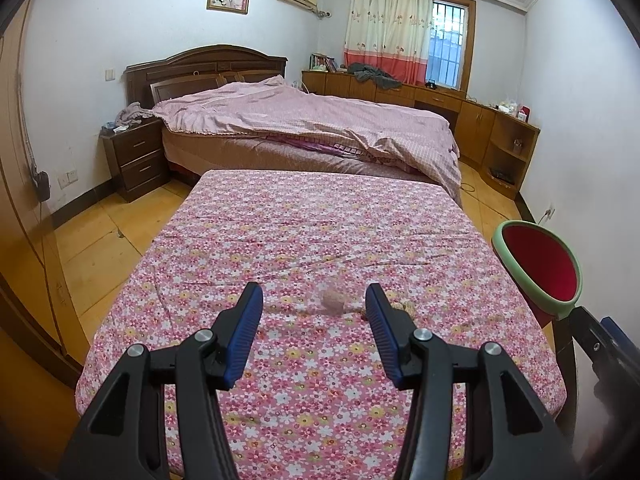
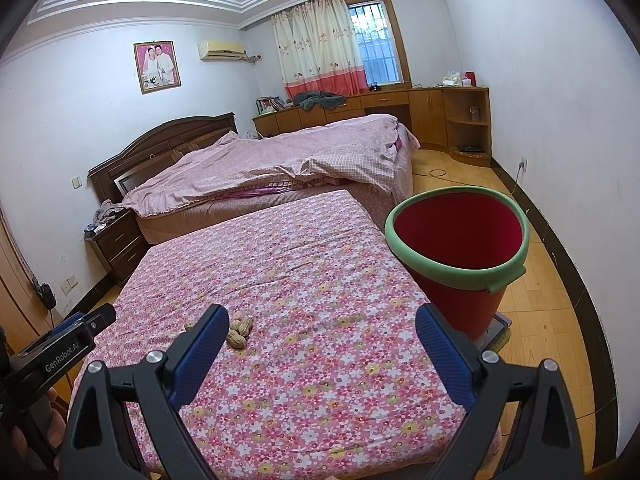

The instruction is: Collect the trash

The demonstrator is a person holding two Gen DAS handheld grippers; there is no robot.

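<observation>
A small pinkish crumpled wad (image 1: 334,302) lies on the floral-cloth table (image 1: 304,220), just beyond the tips of my left gripper (image 1: 313,295). That gripper is open and holds nothing. Several peanut shells (image 1: 404,306) sit right of the wad, partly hidden by the right finger. In the right wrist view the peanut shells (image 2: 240,332) lie beside the left finger of my right gripper (image 2: 322,316), which is open and empty above the floral-cloth table (image 2: 320,264). A red bin with a green rim (image 2: 456,236) stands off the table's right edge, and the red bin (image 1: 540,268) also shows at the far right of the left wrist view.
A bed with a pink quilt (image 1: 304,120) stands behind the table. A dark nightstand (image 1: 138,156) is at the left and wooden cabinets (image 2: 440,112) line the far wall. Wooden floor (image 2: 536,320) surrounds the bin. The left gripper's body (image 2: 72,340) shows at the lower left.
</observation>
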